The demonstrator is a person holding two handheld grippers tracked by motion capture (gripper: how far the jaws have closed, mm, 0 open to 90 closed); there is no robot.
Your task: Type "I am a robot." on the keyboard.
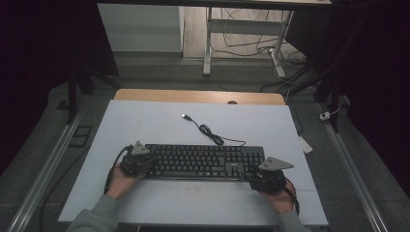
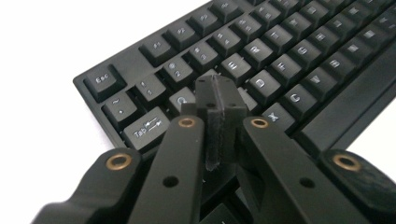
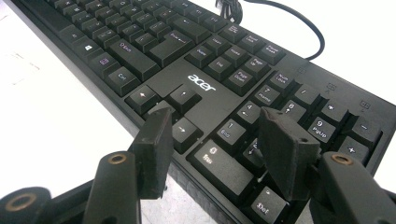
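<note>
I have the black keyboard (image 1: 203,162) lying flat across the near half of the white worktop (image 1: 145,121), a long matte plastic slab with rows of square, lightly dished keycaps and white legends. Its thin round cable (image 1: 212,135) runs off the keyboard's far edge in a loose coil, ending in a small metal plug (image 1: 185,116). My left claw (image 2: 219,100) sits over the keyboard's left end, above the Tab and Q keys, its two rough black pads clenched flat against each other with nothing between them. My right claw (image 3: 219,140) is at the keyboard's right end, released: the blocky, angular jaws stand apart over the arrow keys and number pad, near the glossy brand logo (image 3: 201,83), gripping nothing.
</note>
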